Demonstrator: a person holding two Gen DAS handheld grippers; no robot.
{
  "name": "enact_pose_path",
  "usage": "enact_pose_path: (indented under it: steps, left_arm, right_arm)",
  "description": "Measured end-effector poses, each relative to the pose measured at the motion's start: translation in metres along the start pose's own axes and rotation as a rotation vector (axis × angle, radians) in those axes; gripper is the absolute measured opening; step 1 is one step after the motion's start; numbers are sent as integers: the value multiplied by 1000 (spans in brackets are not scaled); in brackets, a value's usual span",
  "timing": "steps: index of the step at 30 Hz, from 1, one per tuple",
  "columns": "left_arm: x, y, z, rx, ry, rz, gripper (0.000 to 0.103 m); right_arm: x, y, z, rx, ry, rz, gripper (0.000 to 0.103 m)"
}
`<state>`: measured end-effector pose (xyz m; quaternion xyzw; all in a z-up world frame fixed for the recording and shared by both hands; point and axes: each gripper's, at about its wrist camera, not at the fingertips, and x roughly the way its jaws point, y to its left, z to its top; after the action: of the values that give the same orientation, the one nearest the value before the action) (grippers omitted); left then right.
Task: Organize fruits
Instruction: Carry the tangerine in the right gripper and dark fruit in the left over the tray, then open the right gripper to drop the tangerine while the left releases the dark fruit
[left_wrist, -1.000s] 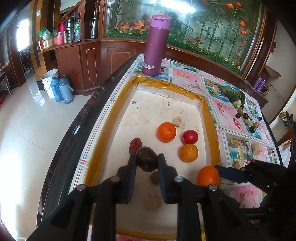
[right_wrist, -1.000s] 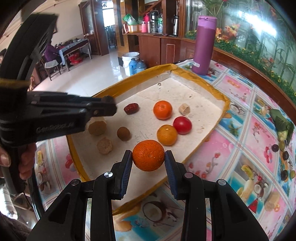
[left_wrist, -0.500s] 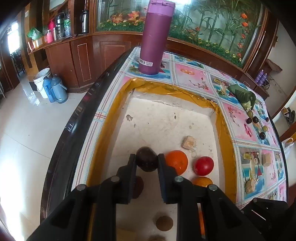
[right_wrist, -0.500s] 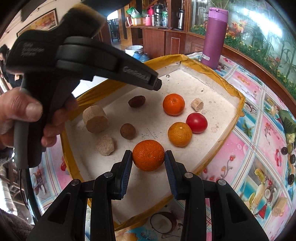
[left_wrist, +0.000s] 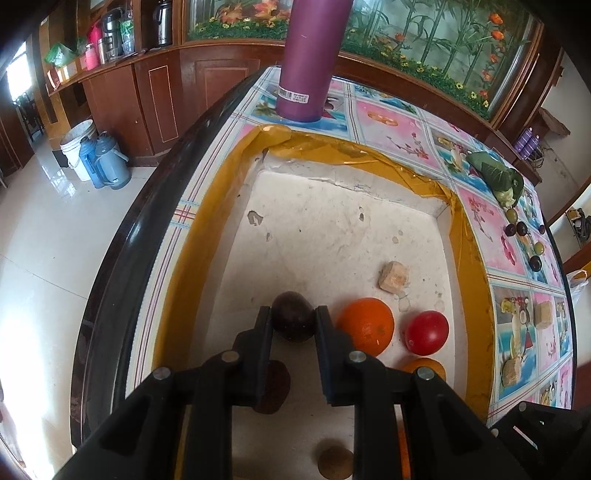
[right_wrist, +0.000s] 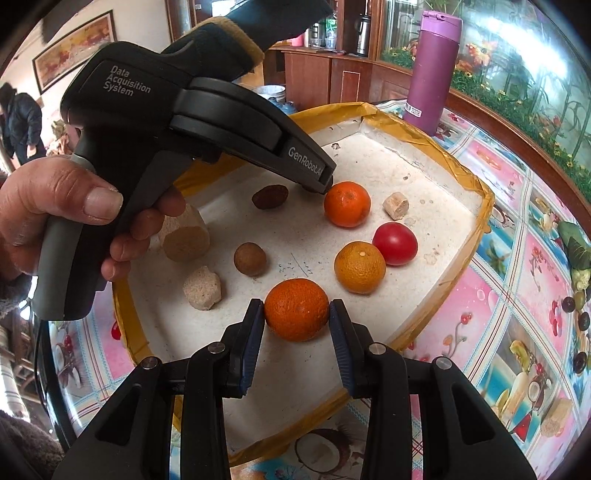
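A purple flask (left_wrist: 308, 59) stands on the patterned tablecloth (left_wrist: 391, 122); buckets (left_wrist: 79, 147) sit on the floor.

The purple bottle (left_wrist: 309, 59) loses its top to the frame edge; the left gripper (left_wrist: 293, 321) hides most of one orange (left_wrist: 424, 367)

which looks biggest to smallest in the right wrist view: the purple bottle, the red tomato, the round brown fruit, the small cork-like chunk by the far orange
1. purple bottle, though it stands farthest away
2. red tomato
3. round brown fruit
4. cork-like chunk

The tomato and the brown fruit lie at similar depth, so that order seems sound.
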<state>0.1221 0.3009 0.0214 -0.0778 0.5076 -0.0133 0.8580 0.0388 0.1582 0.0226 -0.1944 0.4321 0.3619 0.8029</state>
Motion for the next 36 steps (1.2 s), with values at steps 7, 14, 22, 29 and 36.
enact_pose_path:
  steps: [7, 14, 22, 29, 36]
  left_arm:
    - [0, 0, -1, 3, 7, 2, 26]
    - [-5, 1, -5, -4, 6, 3, 26]
    - [-14, 3, -15, -16, 9, -3, 29]
    - [-25, 0, -26, -6, -8, 24, 63]
    - [-39, 5, -37, -39, -39, 58, 65]
  right_arm:
    - [-2, 0, -1, 8, 3, -3, 35]
    - [-7, -1, -5, 37, 5, -8, 36]
    - [-19, 0, -10, 59, -11, -19, 38]
    - [-36, 1, -19, 85, -31, -18, 39]
    - [-53, 3, -34, 77, -51, -26, 39]
